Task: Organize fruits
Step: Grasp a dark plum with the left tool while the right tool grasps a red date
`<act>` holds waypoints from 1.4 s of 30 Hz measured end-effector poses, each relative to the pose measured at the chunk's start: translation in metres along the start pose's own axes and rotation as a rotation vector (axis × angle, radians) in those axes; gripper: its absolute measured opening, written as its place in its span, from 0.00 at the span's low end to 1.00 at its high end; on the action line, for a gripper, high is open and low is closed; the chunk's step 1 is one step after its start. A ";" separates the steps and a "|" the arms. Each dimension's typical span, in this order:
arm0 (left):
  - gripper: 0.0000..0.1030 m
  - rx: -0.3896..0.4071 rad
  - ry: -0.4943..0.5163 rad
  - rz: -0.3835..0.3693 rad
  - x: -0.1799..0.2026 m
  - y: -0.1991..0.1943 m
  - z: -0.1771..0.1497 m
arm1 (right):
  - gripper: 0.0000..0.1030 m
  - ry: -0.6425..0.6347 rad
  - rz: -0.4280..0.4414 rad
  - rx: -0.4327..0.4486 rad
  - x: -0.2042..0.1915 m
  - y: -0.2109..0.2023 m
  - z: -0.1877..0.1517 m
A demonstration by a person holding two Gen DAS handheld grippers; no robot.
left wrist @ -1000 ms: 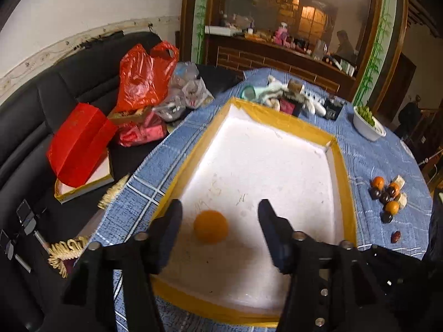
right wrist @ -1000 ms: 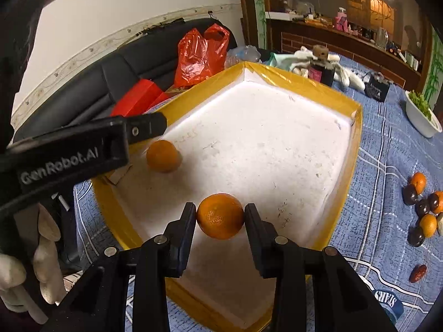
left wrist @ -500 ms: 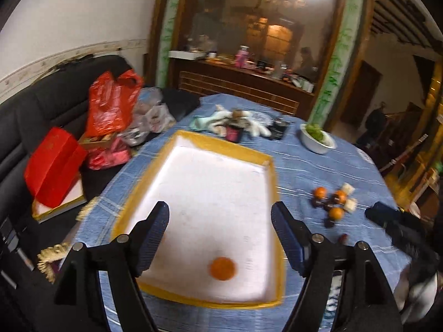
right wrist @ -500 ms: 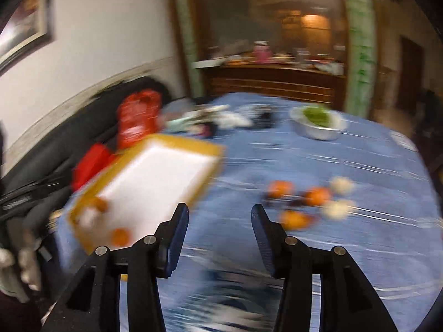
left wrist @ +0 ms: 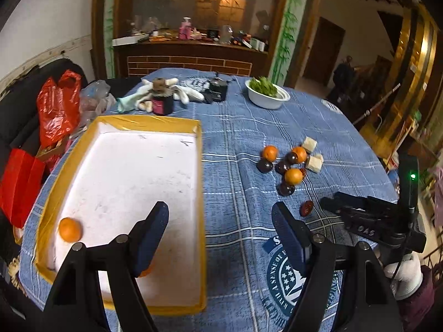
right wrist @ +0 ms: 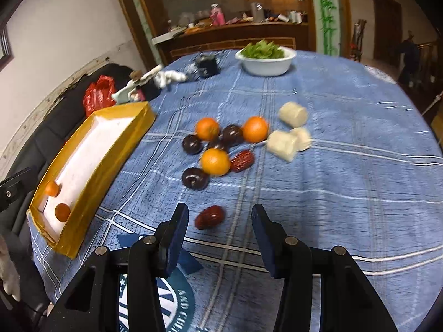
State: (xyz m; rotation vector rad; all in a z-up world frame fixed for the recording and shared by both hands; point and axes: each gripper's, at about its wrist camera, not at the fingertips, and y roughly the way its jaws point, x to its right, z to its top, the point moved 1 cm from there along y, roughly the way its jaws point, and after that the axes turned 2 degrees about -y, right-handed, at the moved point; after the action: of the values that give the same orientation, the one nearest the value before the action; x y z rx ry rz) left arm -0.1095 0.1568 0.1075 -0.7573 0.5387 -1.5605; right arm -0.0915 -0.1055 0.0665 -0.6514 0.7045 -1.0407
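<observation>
A white tray with a yellow rim (left wrist: 200, 166) (right wrist: 110, 155) lies at the left of the blue checked tablecloth. Two oranges lie in it: one (left wrist: 70, 229) (right wrist: 51, 188) near the left wall, the other (right wrist: 62, 212) half hidden behind my left finger in the left wrist view. Right of the tray is a loose pile of three oranges (right wrist: 215, 161), dark plums (right wrist: 194, 178), red dates and pale chunks (right wrist: 282, 141). My left gripper (left wrist: 221, 232) hangs open over the tray's right rim. My right gripper (right wrist: 220, 235) is open, with one red date (right wrist: 209, 217) just beyond its tips.
A white bowl of greens (left wrist: 267, 94) (right wrist: 264, 56) stands at the back of the table. A dark jar (left wrist: 162, 103) and white gloves lie behind the tray. Red plastic bags (left wrist: 58, 108) sit on the black sofa at the left. A gloved hand (left wrist: 404, 274) holds the right tool.
The right gripper let go of its orange in the tray, and both grippers opened wider. Both swung right, away from the tray toward the fruit pile.
</observation>
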 end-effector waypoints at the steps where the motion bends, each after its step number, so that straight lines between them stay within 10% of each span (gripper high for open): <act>1: 0.74 -0.007 0.006 -0.006 0.004 0.006 0.000 | 0.50 -0.002 0.011 -0.008 -0.002 0.004 -0.001; 6: 0.74 -0.053 0.032 -0.025 0.021 0.036 0.007 | 0.50 -0.018 0.034 -0.055 -0.010 0.032 -0.004; 9: 0.74 -0.076 0.064 -0.039 0.035 0.059 0.011 | 0.32 -0.023 0.029 -0.057 -0.011 0.039 -0.006; 25: 0.70 -0.186 0.262 -0.068 0.100 0.158 0.010 | 0.31 0.108 -0.014 0.020 0.030 0.021 -0.003; 28: 0.38 -0.214 0.277 -0.097 0.104 0.165 0.005 | 0.31 0.100 -0.021 0.025 0.030 0.021 -0.002; 30: 0.25 -0.226 0.273 -0.135 0.107 0.165 0.003 | 0.31 0.096 -0.028 0.026 0.030 0.021 -0.002; 42: 0.25 -0.021 0.008 -0.076 0.005 0.054 0.027 | 0.31 0.022 -0.023 0.085 -0.001 0.011 0.005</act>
State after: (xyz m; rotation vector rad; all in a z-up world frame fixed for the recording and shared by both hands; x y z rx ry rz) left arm -0.0529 0.1467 0.0877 -0.7963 0.5383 -1.6305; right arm -0.0823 -0.1003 0.0616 -0.5768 0.6697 -1.0941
